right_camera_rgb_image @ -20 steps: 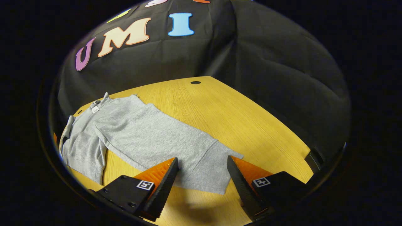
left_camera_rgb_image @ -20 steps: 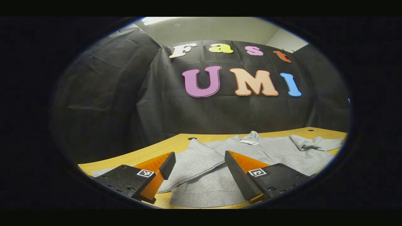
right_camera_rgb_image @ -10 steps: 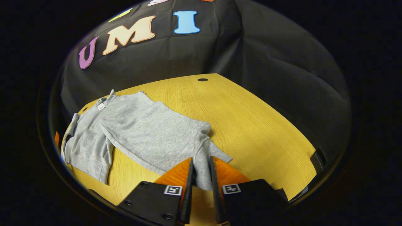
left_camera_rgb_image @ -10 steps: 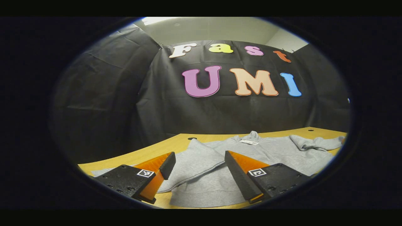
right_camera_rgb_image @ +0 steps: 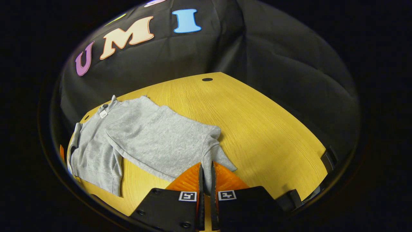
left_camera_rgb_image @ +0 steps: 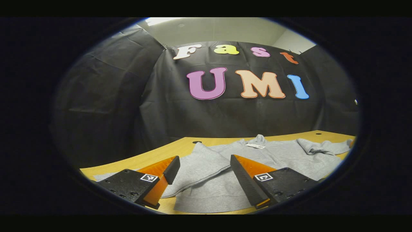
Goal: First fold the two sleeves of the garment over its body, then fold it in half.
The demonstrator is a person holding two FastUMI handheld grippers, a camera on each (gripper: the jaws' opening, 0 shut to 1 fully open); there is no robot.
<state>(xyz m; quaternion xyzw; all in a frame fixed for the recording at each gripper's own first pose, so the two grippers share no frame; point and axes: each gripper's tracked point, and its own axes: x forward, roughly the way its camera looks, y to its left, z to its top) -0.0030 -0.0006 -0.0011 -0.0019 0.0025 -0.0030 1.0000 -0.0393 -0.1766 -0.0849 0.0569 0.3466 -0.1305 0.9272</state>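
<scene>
Grey garment (right_camera_rgb_image: 145,135) lies spread on the tabletop (right_camera_rgb_image: 257,122); right gripper (right_camera_rgb_image: 206,174) pinches its sleeve cuff, left gripper (left_camera_rgb_image: 202,170) gapes wide over the hem — thin pinch may slip when lifted.

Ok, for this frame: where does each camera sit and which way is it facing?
Left gripper view: rides the left claw, low over the table, facing the booth wall across the grey garment; its own open fingers show.
Right gripper view: rides the right claw, higher, looking down along the garment's sleeve, pinched between its fingers.
Both share the garment and the table.
</scene>
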